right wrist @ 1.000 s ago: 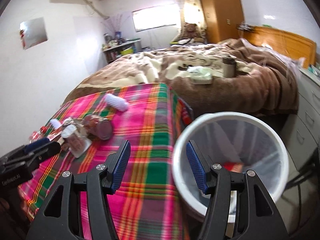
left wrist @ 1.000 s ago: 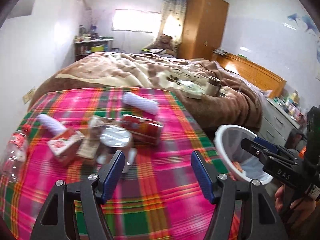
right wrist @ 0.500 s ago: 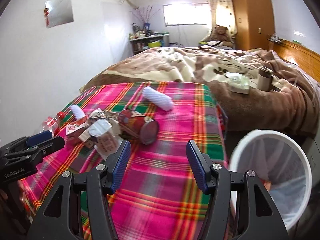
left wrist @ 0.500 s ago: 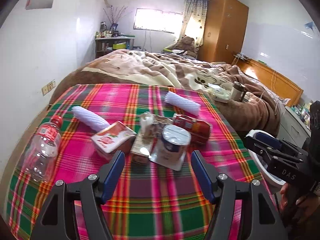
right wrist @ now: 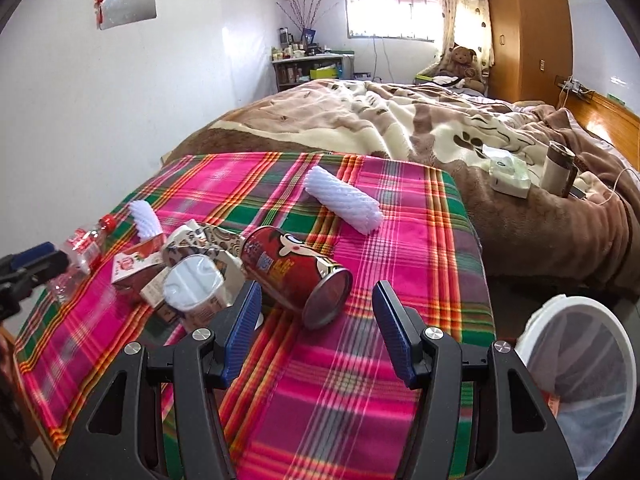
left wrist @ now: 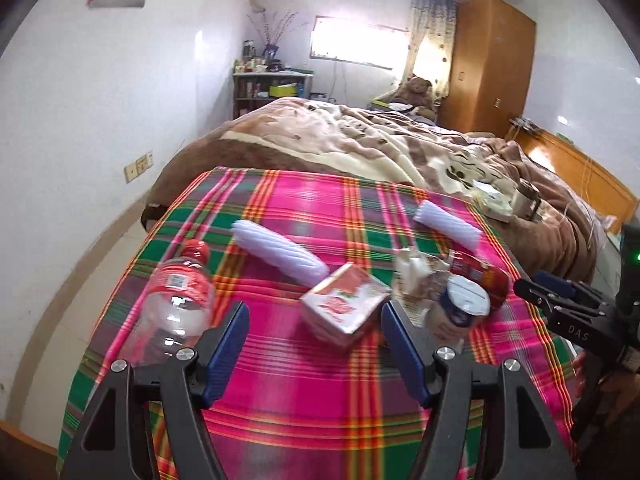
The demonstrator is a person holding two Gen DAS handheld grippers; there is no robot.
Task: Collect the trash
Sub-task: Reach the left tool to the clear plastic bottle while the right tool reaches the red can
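Trash lies on a plaid-covered table (left wrist: pixel 312 396). My left gripper (left wrist: pixel 314 344) is open and empty, just short of a red-and-white carton (left wrist: pixel 345 305), with a clear plastic bottle (left wrist: pixel 172 308) to its left. My right gripper (right wrist: pixel 316 336) is open and empty, facing the end of a red snack can (right wrist: pixel 294 274) lying on its side. A white-lidded cup (right wrist: pixel 196 288) lies left of the can. Two white foam sleeves (right wrist: pixel 344 200) (left wrist: pixel 280 252) and crumpled wrappers (left wrist: pixel 416 268) lie beyond. The white bin (right wrist: pixel 580 380) stands low at the right.
A bed with a brown blanket (right wrist: pixel 420 128) lies behind the table, with a tissue box (right wrist: pixel 510 174) and a mug (right wrist: pixel 558 168) on it. A wooden wardrobe (right wrist: pixel 528 28) and a shelf (right wrist: pixel 308 68) stand at the far wall.
Both grippers have swung left, from the bin toward the trash on the table. The bin has slid to the right edge of the right view and out of the left view.
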